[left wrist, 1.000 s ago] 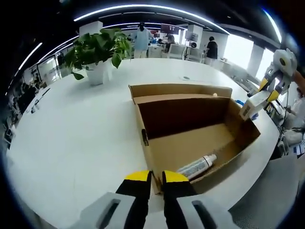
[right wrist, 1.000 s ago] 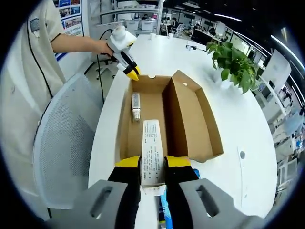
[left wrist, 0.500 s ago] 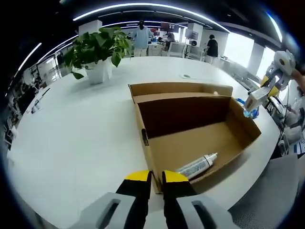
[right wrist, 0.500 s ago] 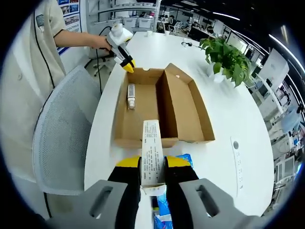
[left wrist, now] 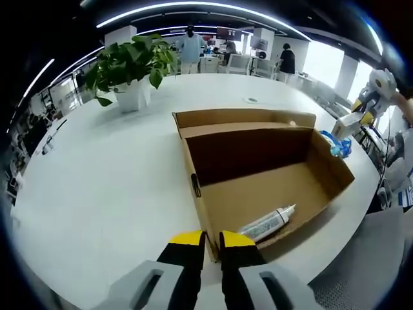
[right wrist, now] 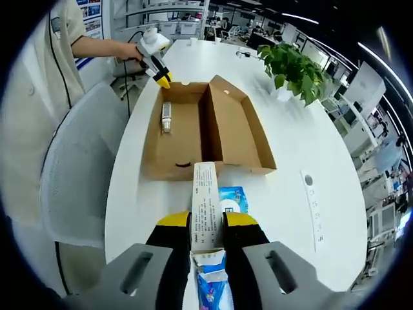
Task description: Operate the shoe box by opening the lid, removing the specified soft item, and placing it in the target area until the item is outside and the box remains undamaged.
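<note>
The open brown shoe box (left wrist: 271, 190) lies on the white table with its lid (left wrist: 245, 119) folded back. A white tube (left wrist: 268, 224) rests on the box floor near my left gripper (left wrist: 211, 239), which is shut on the box's near wall. In the right gripper view the same box (right wrist: 184, 142), tube (right wrist: 166, 116) and left gripper (right wrist: 161, 79) lie ahead. My right gripper (right wrist: 206, 219) is shut on a long white printed carton (right wrist: 205, 203), held above the table short of the box. A blue packet (right wrist: 231, 199) lies under the carton.
A potted plant (left wrist: 132, 71) stands on the table beyond the box. A grey mesh chair (right wrist: 77, 187) sits at the table's edge beside a person (right wrist: 32, 84). A thin white strip (right wrist: 311, 210) lies on the table right of the box. People stand in the far office.
My right gripper has drawn back from over the box with the white carton, past the box's end, and the blue packet now shows beneath it. The left gripper has kept still.
</note>
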The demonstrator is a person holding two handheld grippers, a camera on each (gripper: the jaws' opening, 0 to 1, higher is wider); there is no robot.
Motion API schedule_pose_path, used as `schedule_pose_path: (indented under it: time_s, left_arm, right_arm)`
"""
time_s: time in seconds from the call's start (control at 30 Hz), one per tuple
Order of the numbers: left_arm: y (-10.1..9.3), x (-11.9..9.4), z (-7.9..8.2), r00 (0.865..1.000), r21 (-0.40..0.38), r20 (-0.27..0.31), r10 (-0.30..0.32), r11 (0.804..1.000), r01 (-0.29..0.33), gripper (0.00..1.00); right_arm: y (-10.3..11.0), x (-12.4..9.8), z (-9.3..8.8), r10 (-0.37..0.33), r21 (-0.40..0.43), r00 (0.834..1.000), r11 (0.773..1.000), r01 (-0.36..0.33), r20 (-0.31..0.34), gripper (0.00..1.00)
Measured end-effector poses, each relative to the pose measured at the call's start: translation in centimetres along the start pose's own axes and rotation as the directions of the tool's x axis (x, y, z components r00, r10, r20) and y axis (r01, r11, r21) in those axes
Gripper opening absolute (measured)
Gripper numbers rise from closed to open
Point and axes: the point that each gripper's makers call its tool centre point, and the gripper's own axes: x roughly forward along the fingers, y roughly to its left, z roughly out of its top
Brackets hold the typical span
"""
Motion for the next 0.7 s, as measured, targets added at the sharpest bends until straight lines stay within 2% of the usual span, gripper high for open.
schedule_pose_path:
  time_s: [0.37,0.7]
  left_arm:
    - [-0.1,0.1,0.0,1.000,0.001,-0.014,-0.003,1.000,0.003,0.09]
    - [-0.1,0.1,-0.1,0.999,0.004,-0.034,0.002,1.000,-0.002,0.09]
  right_arm:
    - [-2.2,-0.3,-3.9,-0.013,0.019,0.999,1.000,0.013,-0.032,0.16]
    - [-4.1,-0.6,-6.7,-0.027,0.038,0.999,0.999,0.029,-0.048,0.16]
